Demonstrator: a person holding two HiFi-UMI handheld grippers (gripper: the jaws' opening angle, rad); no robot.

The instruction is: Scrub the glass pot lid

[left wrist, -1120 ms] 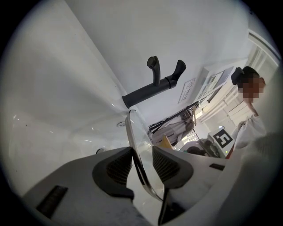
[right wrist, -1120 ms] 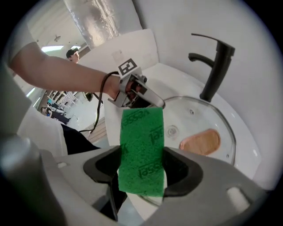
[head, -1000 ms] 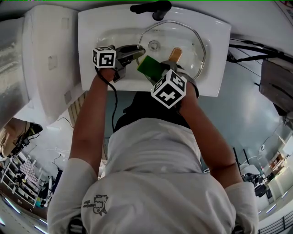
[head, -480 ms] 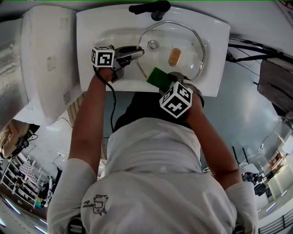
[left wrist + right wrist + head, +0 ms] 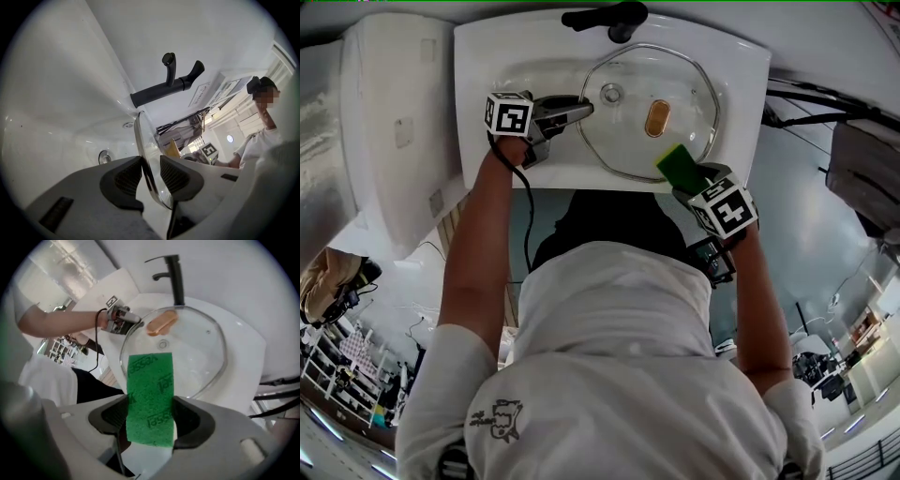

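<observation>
The glass pot lid (image 5: 689, 84), with a tan knob (image 5: 657, 117) and a metal rim, rests over the white sink (image 5: 487, 56). My left gripper (image 5: 586, 106) grips the lid's left rim; in the left gripper view the rim (image 5: 139, 140) runs between the dark pads (image 5: 126, 176), which press on it. My right gripper (image 5: 684, 180) is shut on a green scrub sponge (image 5: 678, 164) at the lid's near right edge. In the right gripper view the sponge (image 5: 150, 394) sticks out over the lid (image 5: 201, 352), and I cannot tell whether it touches the glass.
A black faucet (image 5: 605, 16) stands at the sink's far edge, above the lid. The drain (image 5: 104, 157) shows in the basin under the lid. A white toilet tank (image 5: 394, 122) stands left of the sink. The person's body fills the near side.
My right gripper has carried the sponge from the lid's near left part across to its near right edge. The left gripper has held its place on the rim.
</observation>
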